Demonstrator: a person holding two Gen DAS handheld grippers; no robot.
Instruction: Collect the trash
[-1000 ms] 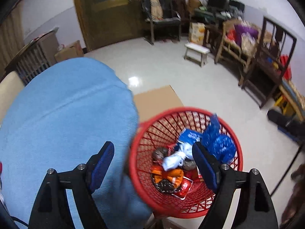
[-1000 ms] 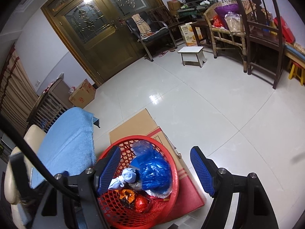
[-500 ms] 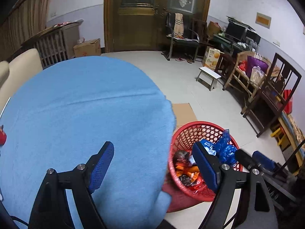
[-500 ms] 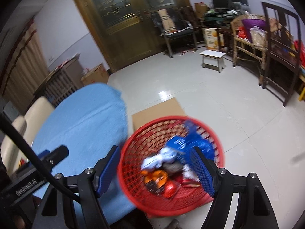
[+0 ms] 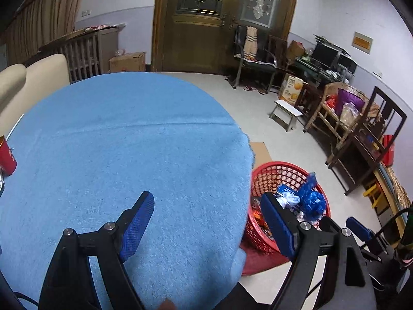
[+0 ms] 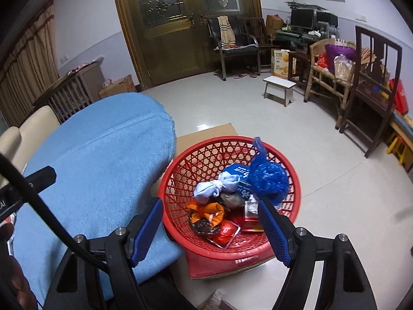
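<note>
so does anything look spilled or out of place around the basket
Nothing looks spilled. The trash sits inside the red basket, with only the blue plastic bag poking above its rim. The basket stands on flattened cardboard beside the blue-covered table. Both tools are open and empty.

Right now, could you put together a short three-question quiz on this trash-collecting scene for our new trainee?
1. True or false: the right gripper is holding a piece of trash.
2. Which item sits highest in the red basket? A) the blue plastic bag B) the orange wrapper C) the red foil packet
3. Fill in: the table is covered by a ____ cloth.

Key:
1. False: both grippers are open and hold nothing; the left gripper hangs over the cloth.
2. A
3. blue
</note>
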